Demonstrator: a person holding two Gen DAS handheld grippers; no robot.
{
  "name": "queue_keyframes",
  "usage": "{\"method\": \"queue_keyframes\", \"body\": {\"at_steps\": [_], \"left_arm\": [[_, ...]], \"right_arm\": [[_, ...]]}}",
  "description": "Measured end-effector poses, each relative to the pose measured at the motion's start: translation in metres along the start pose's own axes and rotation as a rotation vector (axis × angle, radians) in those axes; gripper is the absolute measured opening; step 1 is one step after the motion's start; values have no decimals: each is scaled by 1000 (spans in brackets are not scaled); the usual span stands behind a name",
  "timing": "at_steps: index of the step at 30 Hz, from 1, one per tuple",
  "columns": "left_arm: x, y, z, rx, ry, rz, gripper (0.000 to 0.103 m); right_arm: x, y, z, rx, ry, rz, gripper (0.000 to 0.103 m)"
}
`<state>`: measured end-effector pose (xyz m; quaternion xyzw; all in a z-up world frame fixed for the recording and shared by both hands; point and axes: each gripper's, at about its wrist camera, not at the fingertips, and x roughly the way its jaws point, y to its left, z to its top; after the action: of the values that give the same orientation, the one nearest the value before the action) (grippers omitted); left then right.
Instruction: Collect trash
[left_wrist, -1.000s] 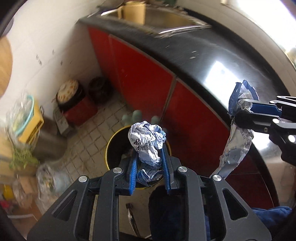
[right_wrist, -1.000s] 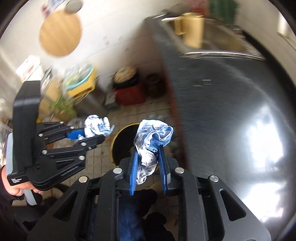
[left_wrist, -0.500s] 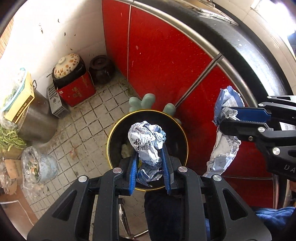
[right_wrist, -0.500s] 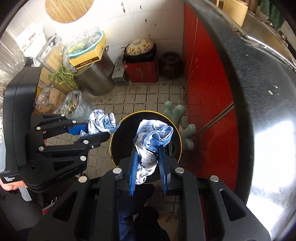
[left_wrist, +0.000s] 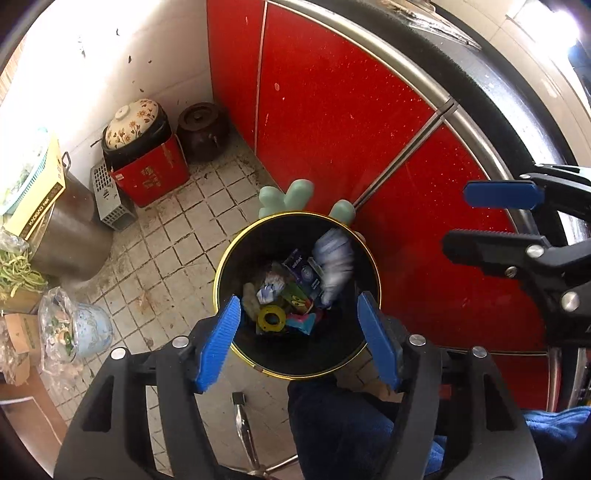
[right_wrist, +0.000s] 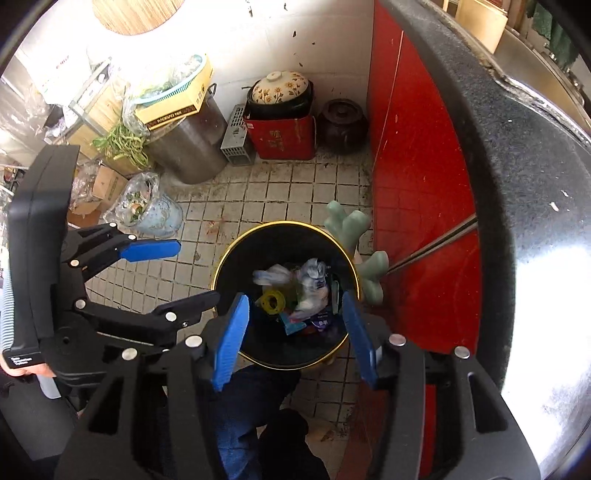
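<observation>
Hovering wide: left gripper (left_wrist: 299, 314), right gripper (right_wrist: 291, 314) | over bin (left_wrist: 236, 258) | red cabinet (left_wrist: 332, 110) just beside

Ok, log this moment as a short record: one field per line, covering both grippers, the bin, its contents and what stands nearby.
left gripper: open, empty, above the bin
right gripper: open, empty, above the bin
bin: round, black inside, gold rim, on the tiled floor
bin contents: blurred blue-white wrapper, crumpled paper, yellow ring, other mixed packaging
beside bin: red cabinet door, pale green plastic piece
far corner: red box with a flowered lid on top, dark brown jar
</observation>
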<state>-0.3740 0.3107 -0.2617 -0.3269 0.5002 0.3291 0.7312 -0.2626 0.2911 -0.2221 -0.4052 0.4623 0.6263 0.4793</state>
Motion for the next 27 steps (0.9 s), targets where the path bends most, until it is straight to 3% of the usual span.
{"method": "queue_keyframes", "body": {"at_steps": [4, 5, 8, 12, 15, 19, 23, 27], "left_arm": [[-29, -14, 11, 27, -66, 37, 93], [-38, -21, 16, 38, -87, 50, 94], [-64, -50, 34, 82, -140, 53, 96], [-98, -125, 64, 237, -232, -31, 96], [-112, -190, 83, 385, -271, -96, 96], [-130, -299, 98, 598, -310, -215, 96], [-134, -396, 91, 735, -265, -306, 96], [-134, -472, 66, 846, -233, -330, 96]], "right_arm": [[-39, -15, -9, 58, -66, 2, 70], [-53, -20, -13, 77, -90, -7, 78], [-111, -45, -36, 168, -198, -67, 88], [-187, -88, -88, 320, -310, -221, 93], [-244, -121, -151, 494, -378, -392, 96], [-311, -154, -259, 820, -418, -616, 96], [-359, -162, -366, 1140, -473, -744, 96], [-380, -155, -431, 1314, -482, -816, 96]]}}
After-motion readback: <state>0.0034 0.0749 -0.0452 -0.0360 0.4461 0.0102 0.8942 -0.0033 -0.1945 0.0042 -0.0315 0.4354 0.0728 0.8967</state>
